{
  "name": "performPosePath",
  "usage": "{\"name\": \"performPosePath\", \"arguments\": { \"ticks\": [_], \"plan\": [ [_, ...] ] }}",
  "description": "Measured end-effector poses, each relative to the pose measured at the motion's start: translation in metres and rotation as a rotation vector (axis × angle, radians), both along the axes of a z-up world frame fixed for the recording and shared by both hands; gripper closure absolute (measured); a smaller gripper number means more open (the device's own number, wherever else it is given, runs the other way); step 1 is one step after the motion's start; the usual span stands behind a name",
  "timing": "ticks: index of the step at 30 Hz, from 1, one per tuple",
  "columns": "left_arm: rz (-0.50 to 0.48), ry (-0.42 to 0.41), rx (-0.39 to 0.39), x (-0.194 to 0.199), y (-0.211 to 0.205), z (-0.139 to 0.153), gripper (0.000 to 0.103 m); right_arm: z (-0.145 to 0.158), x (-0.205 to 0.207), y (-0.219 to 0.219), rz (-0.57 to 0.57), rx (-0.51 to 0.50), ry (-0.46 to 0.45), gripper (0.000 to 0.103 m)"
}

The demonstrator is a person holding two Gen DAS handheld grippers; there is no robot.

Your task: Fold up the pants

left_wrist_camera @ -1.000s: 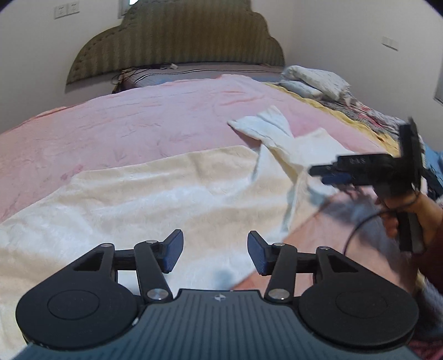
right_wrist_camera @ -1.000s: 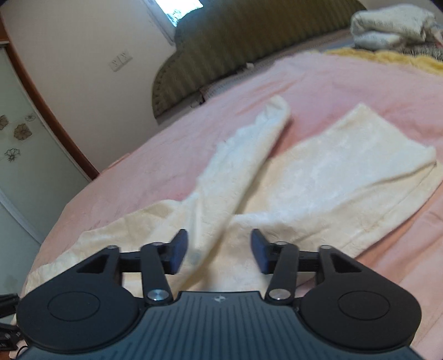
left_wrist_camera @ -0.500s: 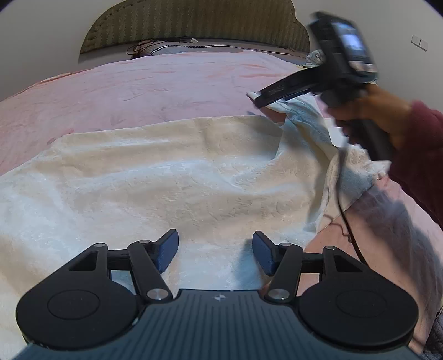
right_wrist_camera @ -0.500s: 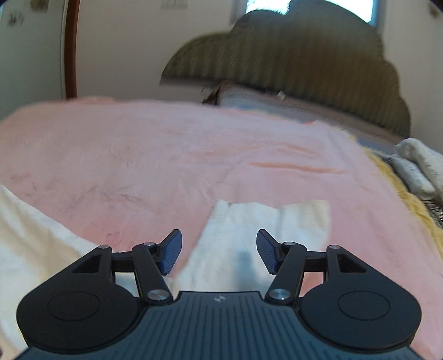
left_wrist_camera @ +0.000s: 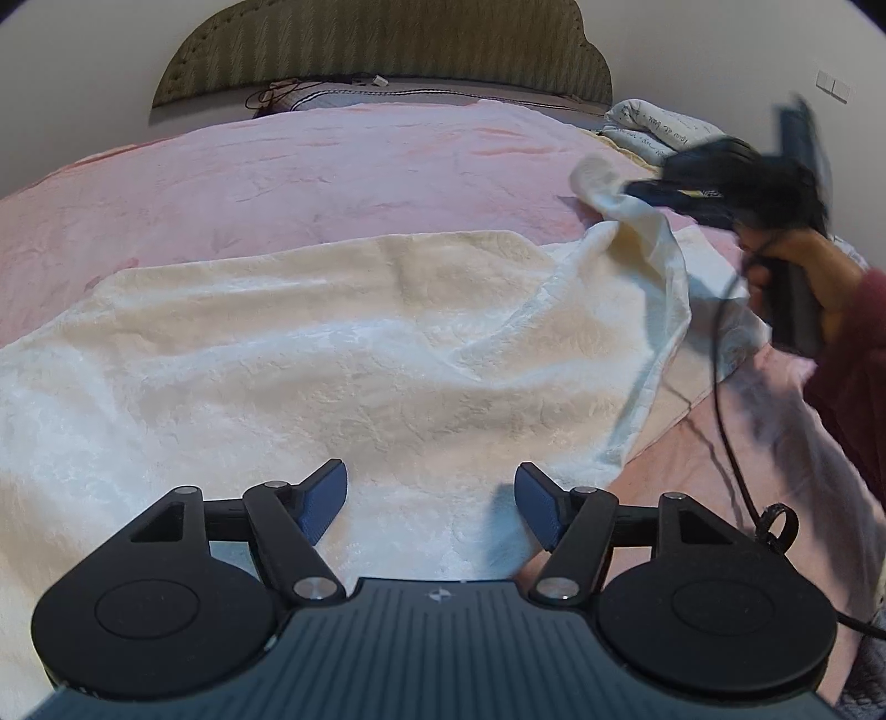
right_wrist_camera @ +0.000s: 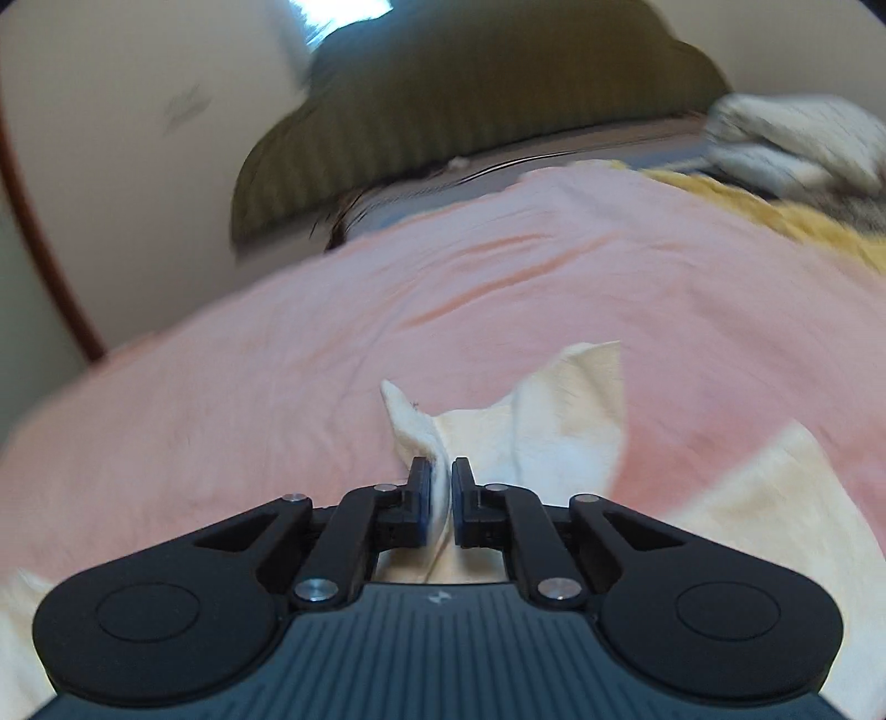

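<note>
Lying spread out on the pink blanket (left_wrist_camera: 332, 166) of the bed are the cream pants (left_wrist_camera: 332, 354), soft and fluffy. The left gripper (left_wrist_camera: 431, 507) hangs low over the near part of the pants, its jaws wide apart with nothing between them. Further right, one pant leg is pulled up off the blanket in a fold. The right gripper (right_wrist_camera: 441, 501) has its jaws pressed close together on the edge of that leg, and a thin strip of cloth shows between the blue pads (right_wrist_camera: 423, 498). A hand (left_wrist_camera: 803, 271) in a dark red sleeve holds its handle. A white pillow (left_wrist_camera: 653, 124) lies at the far right, by the green headboard (left_wrist_camera: 382, 44)
</note>
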State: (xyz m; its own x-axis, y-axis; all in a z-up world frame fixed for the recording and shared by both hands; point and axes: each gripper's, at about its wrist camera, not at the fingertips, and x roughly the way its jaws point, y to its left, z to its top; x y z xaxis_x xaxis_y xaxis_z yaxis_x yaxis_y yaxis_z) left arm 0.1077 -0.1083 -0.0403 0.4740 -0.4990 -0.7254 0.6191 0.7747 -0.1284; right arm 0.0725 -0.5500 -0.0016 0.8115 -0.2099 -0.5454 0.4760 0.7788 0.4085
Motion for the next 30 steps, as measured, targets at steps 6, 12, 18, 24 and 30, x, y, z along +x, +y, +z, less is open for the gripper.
{"name": "performPosePath", "arguments": {
  "ticks": [6,12,18,24,30],
  "plan": [
    [-0.02,0.012,-0.017,-0.003,-0.015,0.007,0.034,-0.014,-0.098,-0.039,-0.109,0.215,-0.075,0.095],
    [-0.078,-0.012,0.011,-0.017,-0.037,0.011,0.034,0.003,-0.074,-0.037,-0.056,0.148,-0.072,0.046],
    [-0.076,-0.031,0.04,-0.021,-0.039,0.01,0.033,-0.019,-0.04,-0.053,-0.015,0.447,-0.17,0.038],
    [-0.067,-0.012,0.041,-0.015,-0.039,0.007,0.033,-0.039,-0.032,-0.056,-0.017,0.578,-0.212,0.038],
    [-0.065,-0.023,0.045,-0.017,-0.038,0.009,0.033,-0.055,0.006,-0.087,-0.098,0.61,-0.225,0.062]
  ]
}}
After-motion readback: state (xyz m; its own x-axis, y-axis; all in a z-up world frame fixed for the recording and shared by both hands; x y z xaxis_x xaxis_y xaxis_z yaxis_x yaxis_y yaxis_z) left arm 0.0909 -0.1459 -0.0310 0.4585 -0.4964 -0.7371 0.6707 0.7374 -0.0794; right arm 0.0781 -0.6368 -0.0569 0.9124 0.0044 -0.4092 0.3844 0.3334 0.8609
